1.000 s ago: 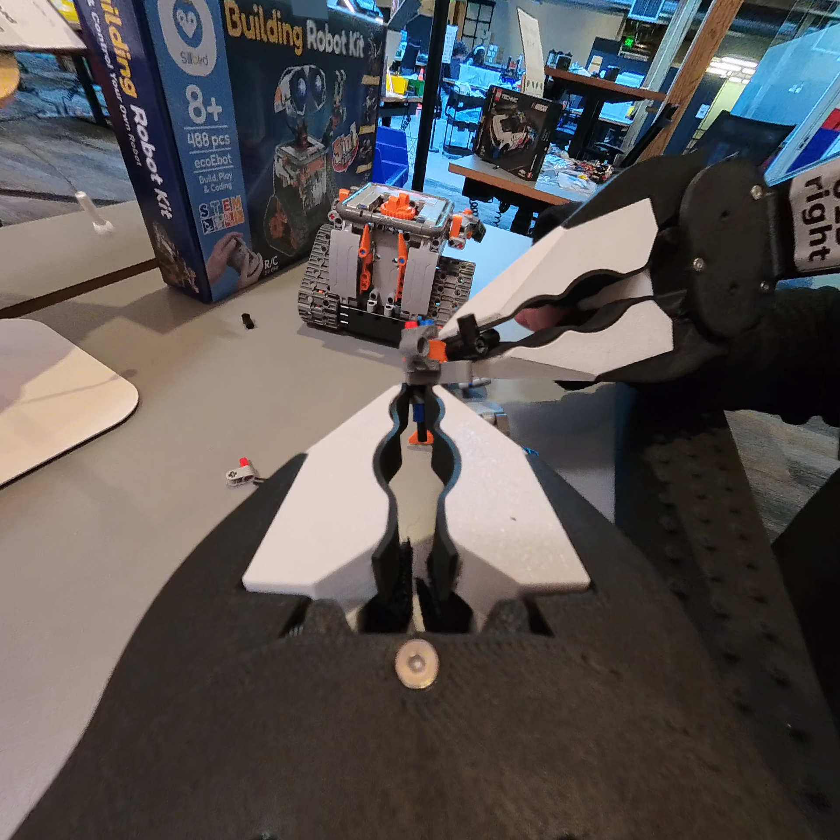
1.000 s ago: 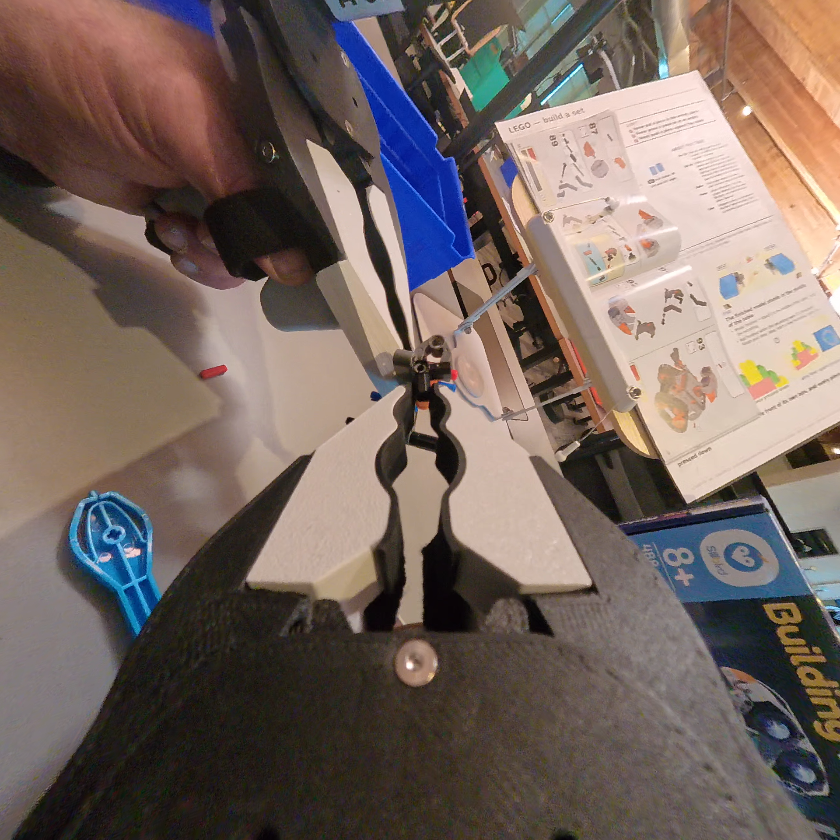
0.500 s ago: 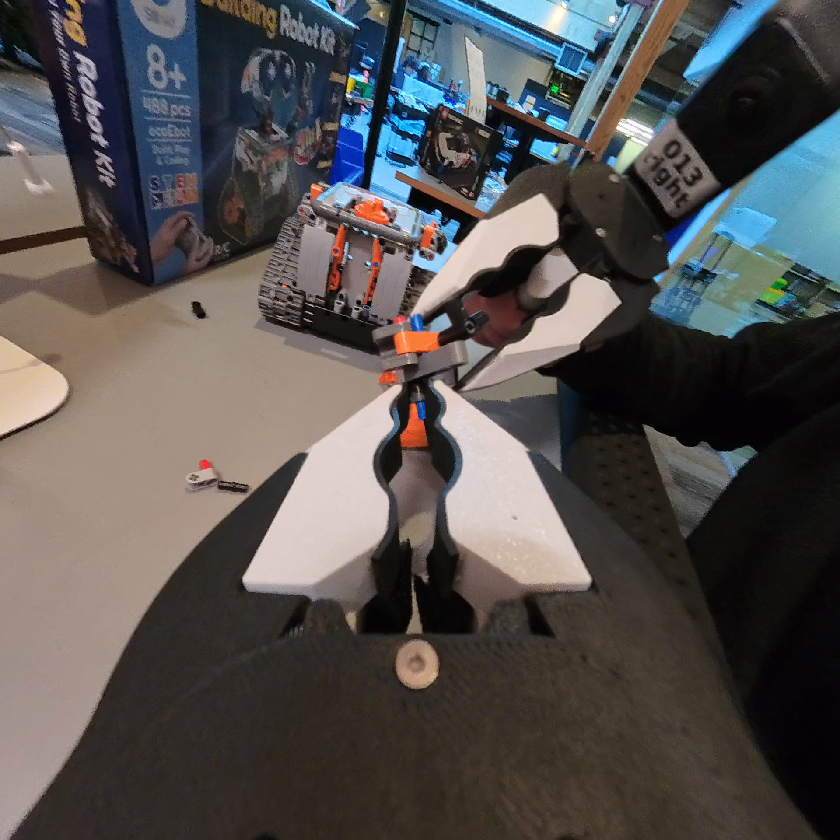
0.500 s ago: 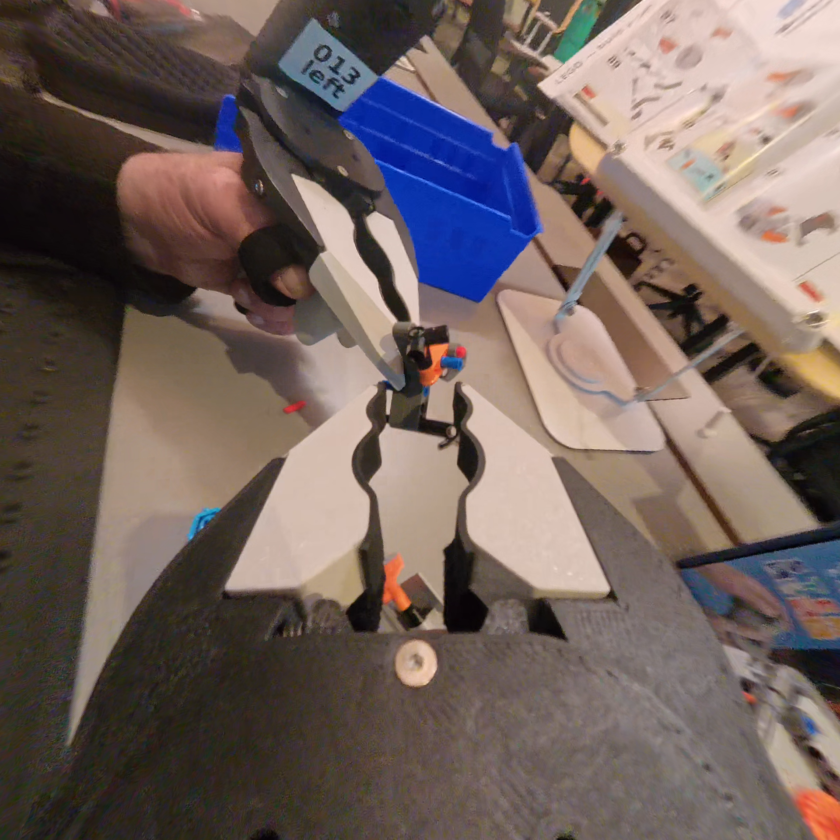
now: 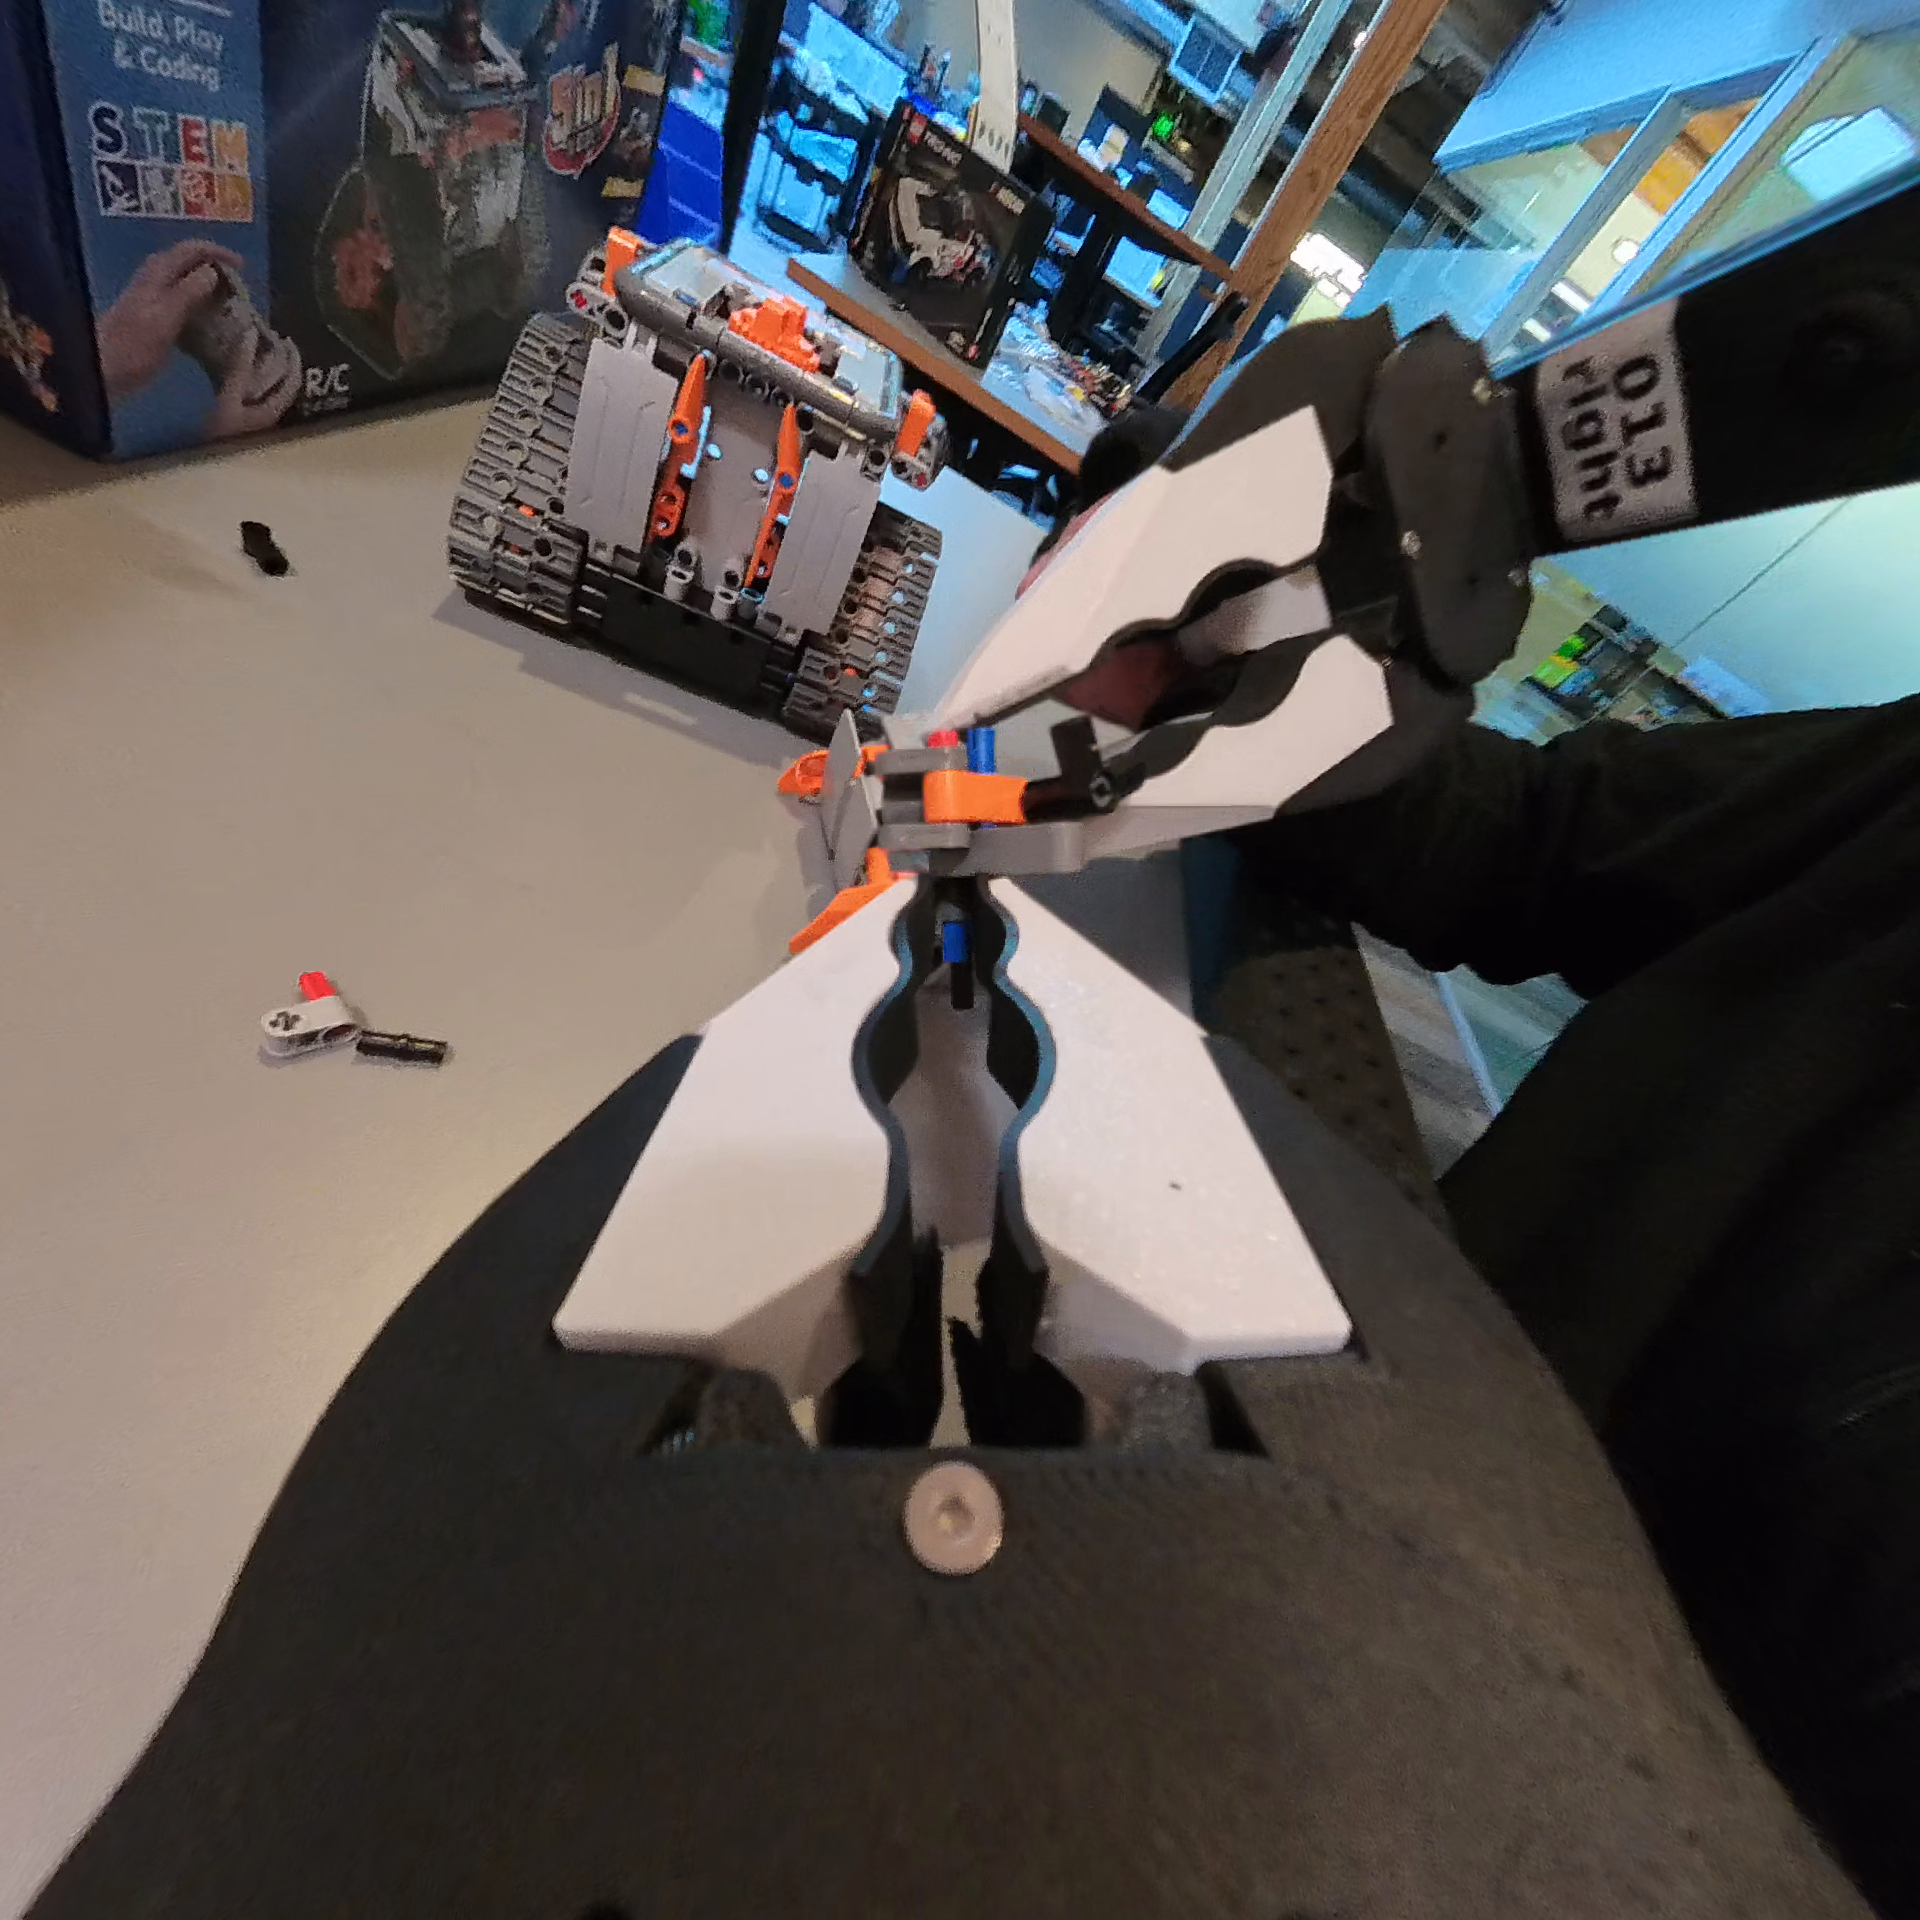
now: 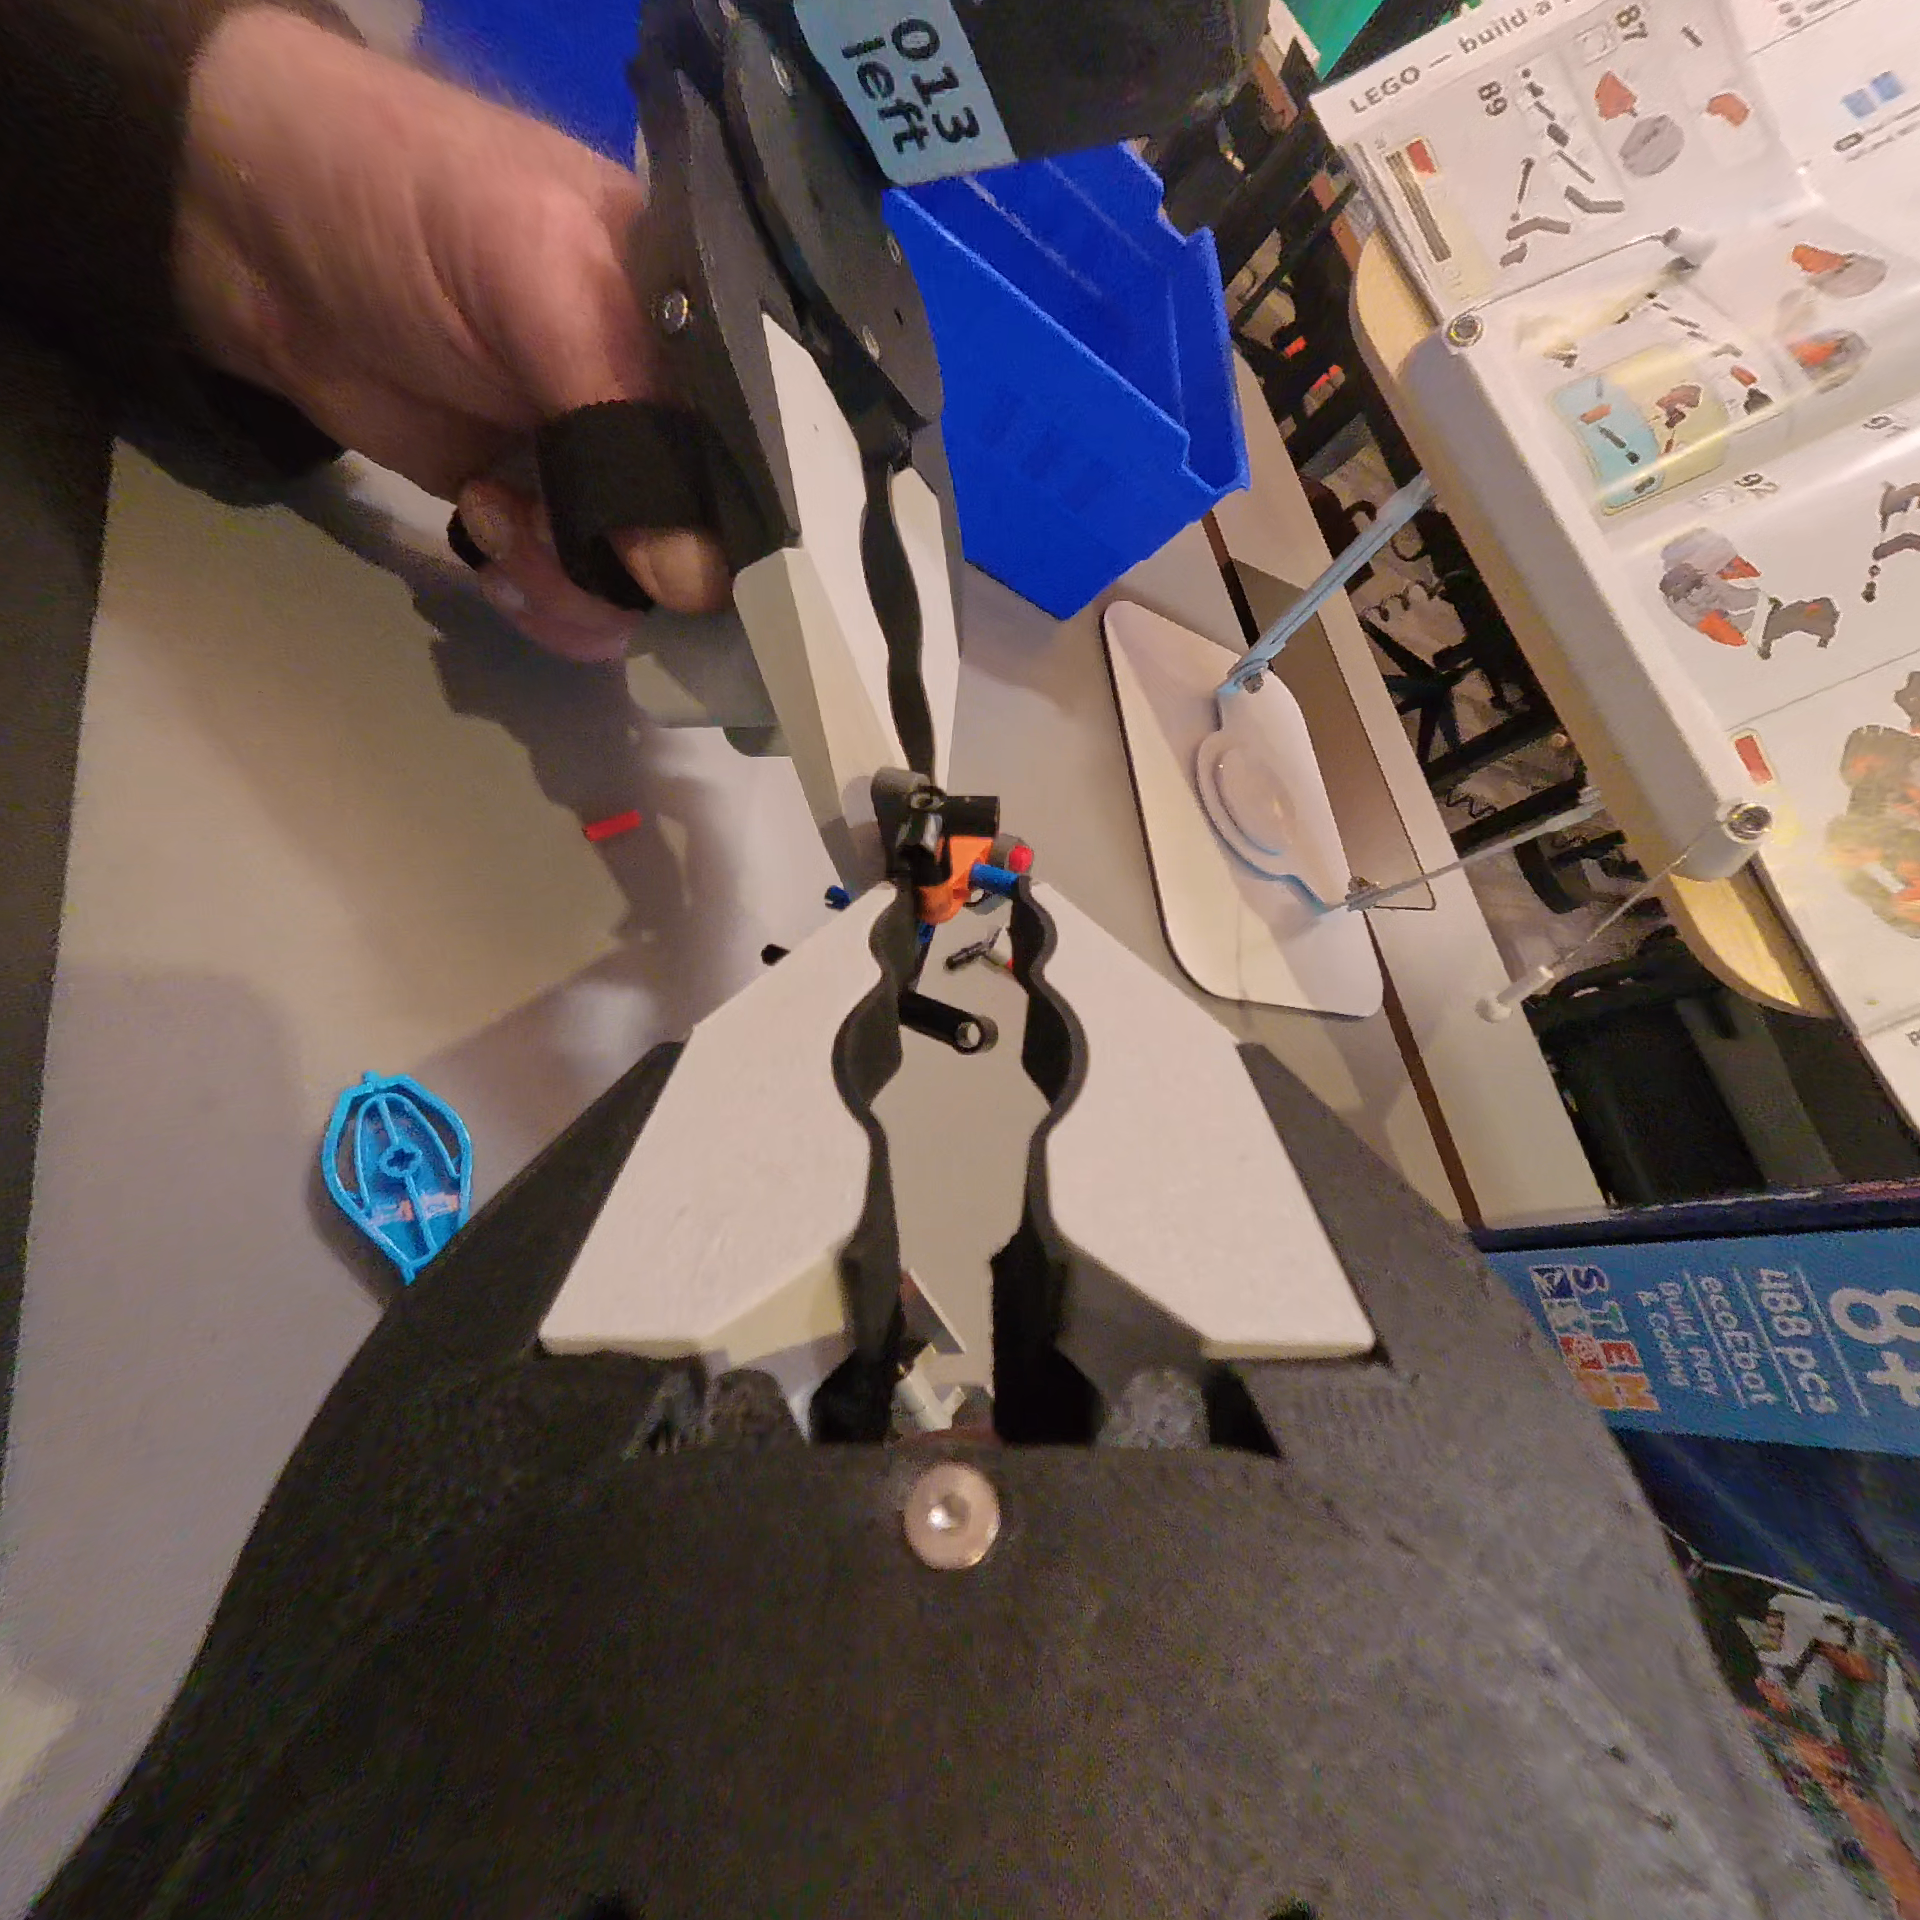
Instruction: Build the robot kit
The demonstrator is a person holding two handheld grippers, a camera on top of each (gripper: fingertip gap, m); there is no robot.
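A small brick assembly of grey, orange and black parts with blue and red pins hangs above the grey table. My left gripper is shut on its lower blue and black stem. My right gripper comes in from the right, its jaws narrowed onto the assembly's upper end. In the right wrist view the assembly sits between my right gripper's tips, and appears to touch both pads. The left gripper comes down from above, held by a bare hand.
A grey and orange tracked model stands beyond, in front of a blue kit box. A white connector and black pins lie loose. A blue bin, a blue tool, a red pin and an instruction sheet on a stand are nearby. Both grippers' tips are close together, under 4 cm apart.
My right gripper let go of the assembly, opened wide, then narrowed onto it again from a new angle. My left gripper kept its hold and turned the assembly.
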